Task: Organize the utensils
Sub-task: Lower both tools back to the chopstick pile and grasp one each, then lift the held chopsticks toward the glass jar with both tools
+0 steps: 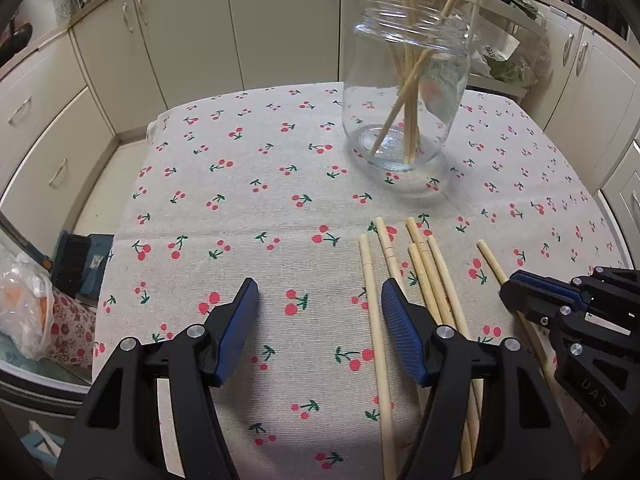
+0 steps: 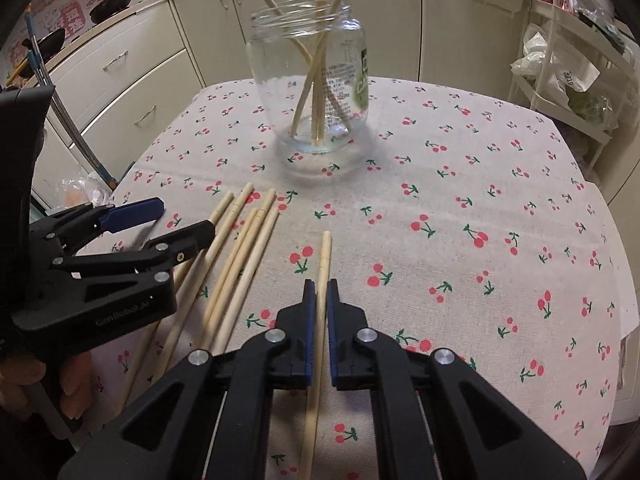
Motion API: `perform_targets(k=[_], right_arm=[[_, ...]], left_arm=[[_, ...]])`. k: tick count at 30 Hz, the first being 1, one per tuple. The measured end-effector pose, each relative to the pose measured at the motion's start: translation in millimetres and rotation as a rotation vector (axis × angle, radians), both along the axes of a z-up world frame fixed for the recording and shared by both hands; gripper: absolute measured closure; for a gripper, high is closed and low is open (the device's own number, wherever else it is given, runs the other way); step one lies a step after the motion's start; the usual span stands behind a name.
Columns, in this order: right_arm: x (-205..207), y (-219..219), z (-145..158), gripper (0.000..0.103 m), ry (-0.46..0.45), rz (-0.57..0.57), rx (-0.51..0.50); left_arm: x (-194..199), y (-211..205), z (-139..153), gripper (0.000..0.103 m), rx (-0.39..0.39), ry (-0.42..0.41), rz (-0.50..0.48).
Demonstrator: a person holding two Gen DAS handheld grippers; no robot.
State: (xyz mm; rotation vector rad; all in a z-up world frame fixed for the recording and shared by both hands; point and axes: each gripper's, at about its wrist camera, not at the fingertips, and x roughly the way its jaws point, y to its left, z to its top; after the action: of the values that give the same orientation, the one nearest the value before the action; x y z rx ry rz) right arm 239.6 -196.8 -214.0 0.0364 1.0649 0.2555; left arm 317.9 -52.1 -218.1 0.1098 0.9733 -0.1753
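A single pale wooden chopstick (image 2: 322,300) lies on the cherry-printed cloth of the worktop (image 2: 460,208), running lengthwise between the blue pads of the right tongs (image 2: 319,292), which are clenched on it partway along its shaft; its tip projects ahead of them. Just to the left of these tongs lie five more loose pale wooden chopsticks (image 2: 240,248), roughly parallel. The left tongs (image 1: 320,312) hang released above that group, one pad over bare cloth, the other over the sticks, gripping nothing. Well ahead of both tongs stands the clear glass jar (image 2: 310,88), upright, already holding several chopsticks. The step in hand appears to be the pick-up of one stick; the next move probably calls for lifting it, tilting it upright and lowering it through the jar mouth.
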Motion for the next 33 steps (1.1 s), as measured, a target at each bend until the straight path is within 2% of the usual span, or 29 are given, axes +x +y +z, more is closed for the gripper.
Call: perform_targets(k=[11, 19, 23, 30, 31, 33], right_arm=[[-2.4, -4.9, -1.4, 0.097, -0.019, -0.026, -0.009], [-1.0, -12.2, -1.9, 0.097, -0.015, -0.045, 0.021], [-0.2, -15.4, -2.0, 0.097, -0.008, -0.052, 0.035], [2.1, -17.9, -2.7, 0.097, -0.002, -0.048, 0.054], [2.0, -18.3, -2.7, 0.097, -0.001, -0.047, 0.057], [2.1, -19.9, -2.3, 0.097, 0.006, -0.046, 0.066]], left_arm=[[0.2, -7.5, -0.2, 0.042, 0.01, -0.008, -0.009], [1.6, -9.4, -0.8, 0.042, 0.006, -0.023, -0.031], [-0.5, -11.9, 0.4, 0.059, 0.002, -0.038, -0.065], [10.5, -13.2, 2.4, 0.059, -0.012, -0.003, -0.073], [12.1, -13.0, 2.9, 0.062, -0.015, 0.001, -0.069], [15.9, -9.7, 4.7, 0.08, -0.043, 0.023, -0.064]])
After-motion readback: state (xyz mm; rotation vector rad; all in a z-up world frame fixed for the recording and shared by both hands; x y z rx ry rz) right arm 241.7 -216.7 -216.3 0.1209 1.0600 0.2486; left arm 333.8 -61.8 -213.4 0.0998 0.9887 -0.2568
